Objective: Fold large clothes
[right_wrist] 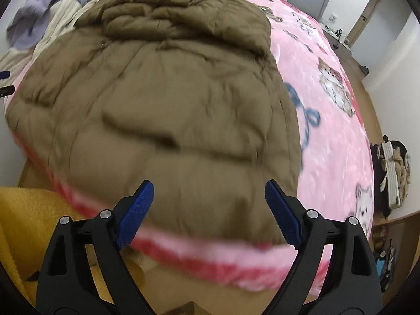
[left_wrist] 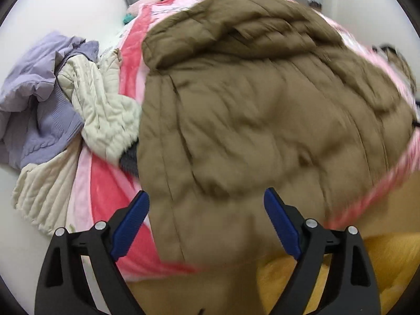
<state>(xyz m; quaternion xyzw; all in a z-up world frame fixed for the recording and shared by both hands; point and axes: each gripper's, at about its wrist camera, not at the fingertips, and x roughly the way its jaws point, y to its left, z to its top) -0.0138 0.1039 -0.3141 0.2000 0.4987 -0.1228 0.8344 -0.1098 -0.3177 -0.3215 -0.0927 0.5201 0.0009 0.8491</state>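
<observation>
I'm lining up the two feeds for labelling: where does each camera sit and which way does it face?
Left wrist: sits on the left tongs, open, looking down the bed at the brown padded coat, with the pile of lilac and cream clothes to its left.
Right wrist: sits on the right tongs, open, facing the same coat, pink blanket to its right.
Shared: coat, blanket, clothes pile.

Pink blanket (right_wrist: 328,131) — brown coat (right_wrist: 162,99), heaped clothes (left_wrist: 65,99).

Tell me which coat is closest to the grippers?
The brown coat, spread flat on the pink blanket right before both open grippers. The cream coat and purple coat lie crumpled farther left.
</observation>
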